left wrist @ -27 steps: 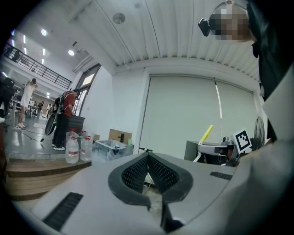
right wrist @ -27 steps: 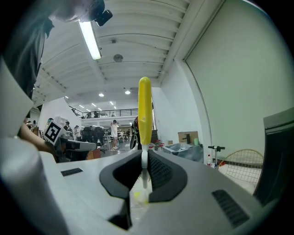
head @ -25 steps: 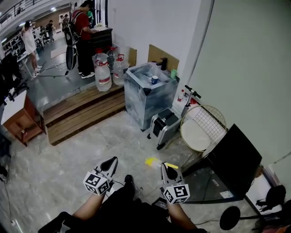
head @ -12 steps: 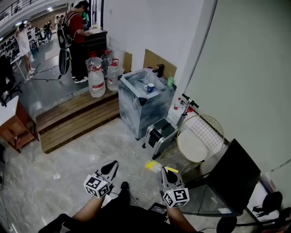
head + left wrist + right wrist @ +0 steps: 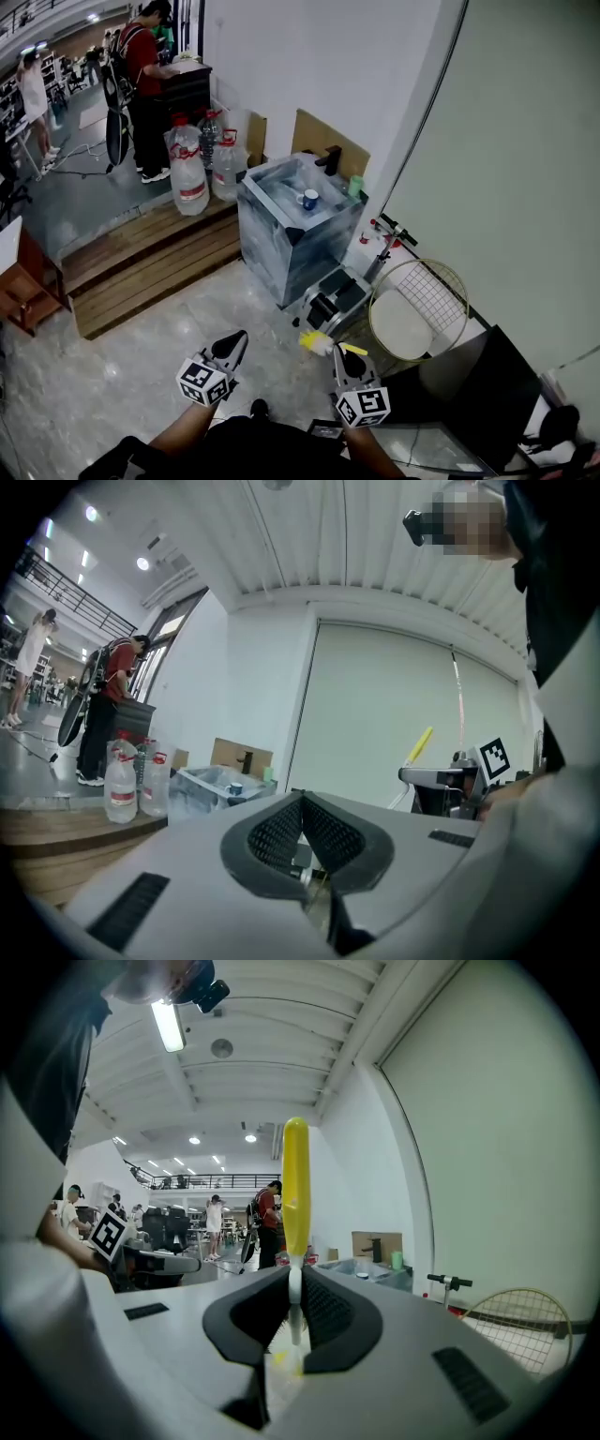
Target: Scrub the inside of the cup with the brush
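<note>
**A:** Down at six o'clock in the head view, what is the left hand-held gripper (image 5: 231,339) doing?

**B:** Nothing. Its jaws are pressed together with nothing between them. The right hand-held gripper (image 5: 295,1274) is clamped on the thin white stem of the yellow-handled plastic brush (image 5: 295,1185). The handle stands up just ahead of the jaws.

**A:** And the cup?

**B:** The small blue-and-white cup (image 5: 309,199) stands upright on the grey marbled block of a worktop (image 5: 281,239). It is at about twelve o'clock from both hand-held grippers and well apart from them.

**A:** How far along, then?

**B:** Barely begun, I'd judge. The brush is in hand, but the cup is not yet reached or held, and no scrubbing shows. What is left is to get to the worktop, steady the cup and work the brush around inside it.

**A:** Counts?

**B:** Two hand-held grippers, one brush, one cup. Two large clear plastic water bottles (image 5: 187,178) with red caps stand at about eleven o'clock, beside the worktop.
</note>
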Available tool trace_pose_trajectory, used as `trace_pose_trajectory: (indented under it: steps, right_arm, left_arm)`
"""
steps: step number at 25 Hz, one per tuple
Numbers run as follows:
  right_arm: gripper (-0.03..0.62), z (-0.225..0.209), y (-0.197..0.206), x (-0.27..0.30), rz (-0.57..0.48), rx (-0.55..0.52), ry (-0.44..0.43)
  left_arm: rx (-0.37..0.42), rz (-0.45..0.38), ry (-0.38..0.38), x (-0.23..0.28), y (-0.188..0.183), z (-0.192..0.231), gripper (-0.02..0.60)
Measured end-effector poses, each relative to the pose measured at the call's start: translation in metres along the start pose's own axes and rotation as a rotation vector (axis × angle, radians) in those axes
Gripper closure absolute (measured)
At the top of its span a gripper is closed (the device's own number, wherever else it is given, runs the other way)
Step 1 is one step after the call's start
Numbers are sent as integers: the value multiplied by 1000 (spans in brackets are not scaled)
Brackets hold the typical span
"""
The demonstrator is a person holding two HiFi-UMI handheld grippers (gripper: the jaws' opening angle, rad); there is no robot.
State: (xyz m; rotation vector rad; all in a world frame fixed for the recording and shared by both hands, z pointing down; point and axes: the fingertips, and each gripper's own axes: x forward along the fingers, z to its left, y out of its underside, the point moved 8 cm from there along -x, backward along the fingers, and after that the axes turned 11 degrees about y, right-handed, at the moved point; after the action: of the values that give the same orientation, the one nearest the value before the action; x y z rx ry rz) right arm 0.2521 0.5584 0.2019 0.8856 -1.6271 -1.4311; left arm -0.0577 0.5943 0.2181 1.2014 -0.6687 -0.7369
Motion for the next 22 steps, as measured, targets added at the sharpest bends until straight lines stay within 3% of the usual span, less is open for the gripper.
trace_pose_trajectory:
  steps: [7,8,10,22]
  right_arm:
    - [553,5,-8,81,-15,4,36]
    - [553,4,-8,88,-13,10,41]
    - [553,2,-5,98,-8,9,53]
    - [553,-27,18,186,20,21,87]
  left_arm:
    - [25,3,18,37,-13,81,563]
    - [28,5,15,41,-14,88,553]
    - [27,10,12,49,-13,101,457]
    - [36,35,6,110,-6,182,408]
